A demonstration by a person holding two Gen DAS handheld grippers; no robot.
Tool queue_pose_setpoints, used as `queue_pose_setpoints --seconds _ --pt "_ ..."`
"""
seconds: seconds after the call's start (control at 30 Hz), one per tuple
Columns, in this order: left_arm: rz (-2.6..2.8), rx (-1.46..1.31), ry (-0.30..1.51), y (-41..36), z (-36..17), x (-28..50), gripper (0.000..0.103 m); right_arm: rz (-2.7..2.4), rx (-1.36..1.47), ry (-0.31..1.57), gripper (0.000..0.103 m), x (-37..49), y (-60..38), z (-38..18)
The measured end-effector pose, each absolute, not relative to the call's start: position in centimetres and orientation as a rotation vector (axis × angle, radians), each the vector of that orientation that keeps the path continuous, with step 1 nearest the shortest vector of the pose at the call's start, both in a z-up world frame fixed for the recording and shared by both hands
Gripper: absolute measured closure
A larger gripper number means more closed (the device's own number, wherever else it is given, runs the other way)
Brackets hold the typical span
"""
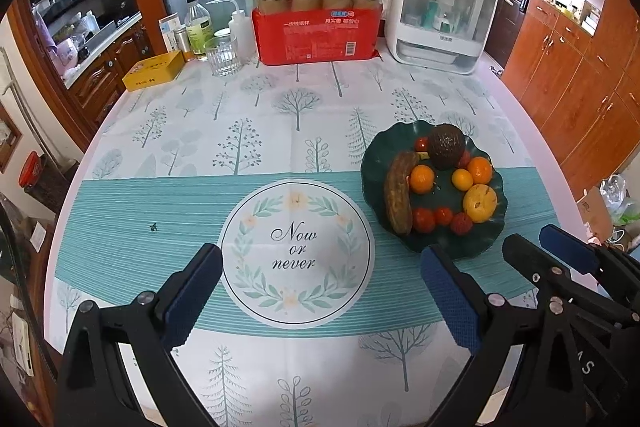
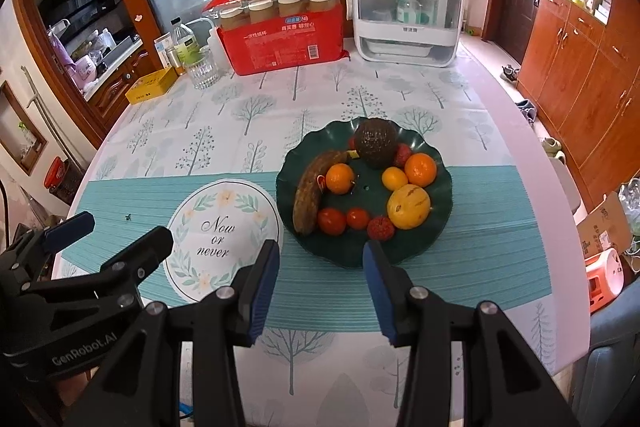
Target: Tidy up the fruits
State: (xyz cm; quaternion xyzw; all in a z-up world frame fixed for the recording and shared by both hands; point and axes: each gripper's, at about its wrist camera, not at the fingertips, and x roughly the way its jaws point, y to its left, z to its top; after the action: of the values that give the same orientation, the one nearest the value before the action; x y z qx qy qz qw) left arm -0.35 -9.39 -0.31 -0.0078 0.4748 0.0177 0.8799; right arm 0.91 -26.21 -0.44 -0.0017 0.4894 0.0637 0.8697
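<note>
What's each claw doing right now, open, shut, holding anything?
Left claw: open, empty, above the tablecloth.
Right claw: open, empty, just short of the green plate.

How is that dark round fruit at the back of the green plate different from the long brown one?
The dark round fruit is nearly black, stubby and rough-looking; the long brown fruit is slim, curved and mottled. The round one sits at the plate's far edge, the long one along its left side. Both lie on the green plate, untouched.

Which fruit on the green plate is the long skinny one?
The brown banana lying along the left side of the green plate. It is long and curved, while every other fruit there is round.
</note>
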Motion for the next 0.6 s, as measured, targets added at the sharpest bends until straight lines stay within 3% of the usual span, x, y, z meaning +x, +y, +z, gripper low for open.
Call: queue_pose_setpoints --seconds 0.6 --pt "0.058 -0.021 0.996 -9.0 -0.36 0.11 0.004 0.146 -0.011 1.015 0.059 1.35 -26.0 -0.27"
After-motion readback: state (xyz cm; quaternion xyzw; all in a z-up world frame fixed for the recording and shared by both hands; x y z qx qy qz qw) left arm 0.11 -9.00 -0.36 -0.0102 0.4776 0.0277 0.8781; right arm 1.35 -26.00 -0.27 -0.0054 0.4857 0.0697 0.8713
